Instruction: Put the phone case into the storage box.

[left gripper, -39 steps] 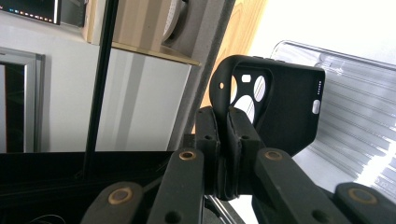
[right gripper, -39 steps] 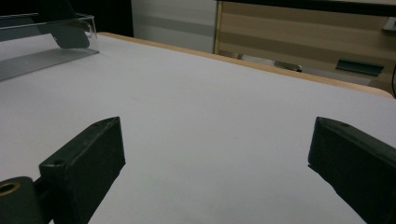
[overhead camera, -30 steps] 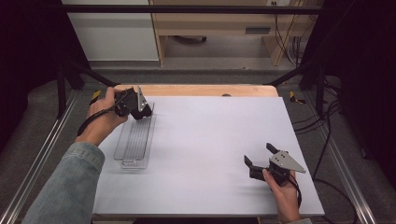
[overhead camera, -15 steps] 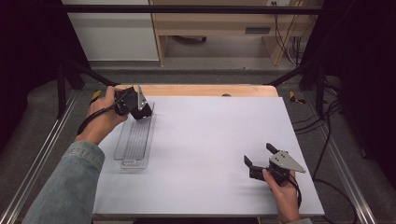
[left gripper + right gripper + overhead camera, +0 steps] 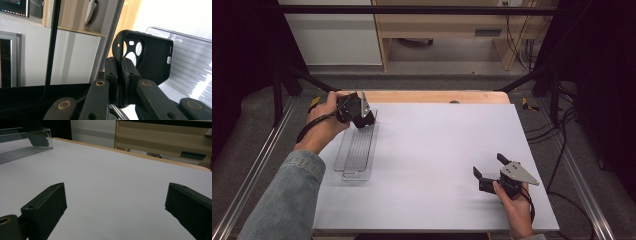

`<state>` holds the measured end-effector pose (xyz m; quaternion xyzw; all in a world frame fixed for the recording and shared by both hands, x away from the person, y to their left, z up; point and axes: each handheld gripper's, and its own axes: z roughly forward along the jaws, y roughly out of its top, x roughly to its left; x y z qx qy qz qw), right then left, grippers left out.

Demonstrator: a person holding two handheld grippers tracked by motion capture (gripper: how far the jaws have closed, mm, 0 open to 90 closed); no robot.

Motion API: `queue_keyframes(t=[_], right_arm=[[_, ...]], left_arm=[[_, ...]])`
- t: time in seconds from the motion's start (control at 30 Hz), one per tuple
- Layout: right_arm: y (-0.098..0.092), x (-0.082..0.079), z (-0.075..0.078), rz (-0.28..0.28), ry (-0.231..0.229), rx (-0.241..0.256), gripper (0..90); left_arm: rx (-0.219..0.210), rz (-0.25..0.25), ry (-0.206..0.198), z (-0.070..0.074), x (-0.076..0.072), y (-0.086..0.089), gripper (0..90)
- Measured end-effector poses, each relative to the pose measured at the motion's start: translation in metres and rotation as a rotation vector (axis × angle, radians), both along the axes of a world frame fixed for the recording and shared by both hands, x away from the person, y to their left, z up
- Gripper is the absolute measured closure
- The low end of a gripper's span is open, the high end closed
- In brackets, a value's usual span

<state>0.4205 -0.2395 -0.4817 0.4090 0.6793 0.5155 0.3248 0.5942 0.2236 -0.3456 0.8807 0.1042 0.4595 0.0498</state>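
Over the far end of a clear ribbed tray [image 5: 357, 150], a black phone case [image 5: 150, 60] hangs pinched by its edge in the left gripper [image 5: 119, 75], jaws clamped on it. Well apart, near the white table's [image 5: 432, 150] front right corner, the right gripper [image 5: 490, 167] rests with jaws spread wide, holding nothing.

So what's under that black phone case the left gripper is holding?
The clear ribbed tray on the white table lies below the black phone case, which the left gripper pinches by its edge. The tray's stretch behind the case is hidden.
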Motion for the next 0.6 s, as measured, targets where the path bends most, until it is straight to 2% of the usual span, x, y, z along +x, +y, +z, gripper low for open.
queue_keyframes(t=[0.6], right_arm=[[-0.0005,-0.0002,-0.0001,-0.004,-0.005,0.001,3.8]], left_arm=[[0.003,-0.001,0.006,0.0007,0.0037,-0.0032,83.9]])
